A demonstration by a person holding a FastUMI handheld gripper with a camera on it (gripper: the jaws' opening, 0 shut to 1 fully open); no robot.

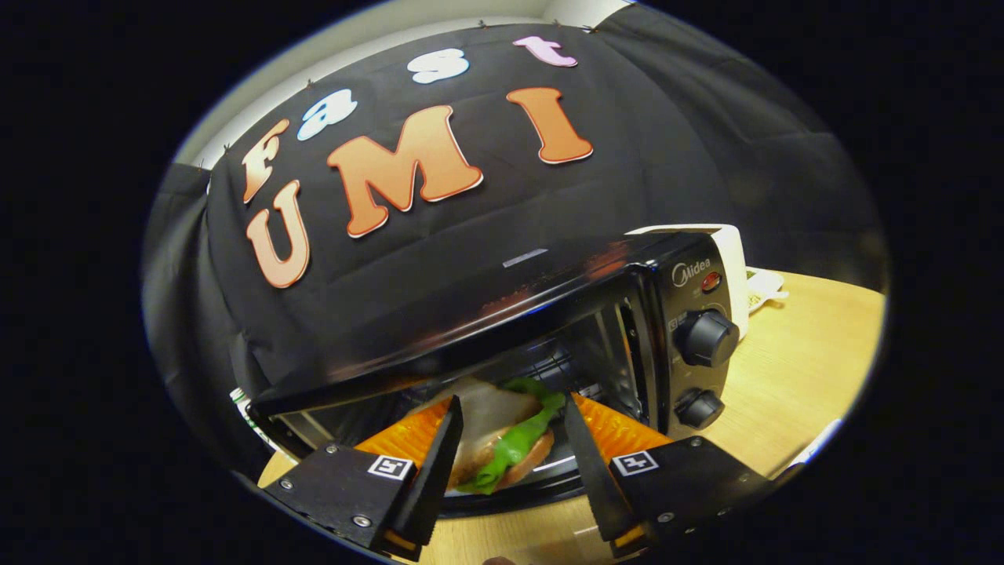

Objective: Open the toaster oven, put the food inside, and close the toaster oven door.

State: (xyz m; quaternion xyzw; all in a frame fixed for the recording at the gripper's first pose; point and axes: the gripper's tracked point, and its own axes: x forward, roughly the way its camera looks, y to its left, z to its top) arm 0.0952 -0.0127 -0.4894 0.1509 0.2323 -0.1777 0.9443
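Glossy black metal toaster oven [549,290], matt plastic knobs [706,337]; beneath it, smooth pale wood-grain table [792,377]; behind it, matt creased cloth wall [667,141].

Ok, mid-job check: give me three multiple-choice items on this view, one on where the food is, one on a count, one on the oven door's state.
1. Where is the sandwich?
A. between the gripper fingers, at the oven's mouth
B. on the table beside the oven
C. on top of the oven

2. How many knobs are on the toaster oven panel?
A. one
B. two
C. four

3. The oven door is:
A. shut
B. open, folded down
C. removed

Answers: 1 A, the sandwich sits between both fingers before the cavity. 2 B, one knob above another. 3 B, the cavity is exposed and the door lies low in front.
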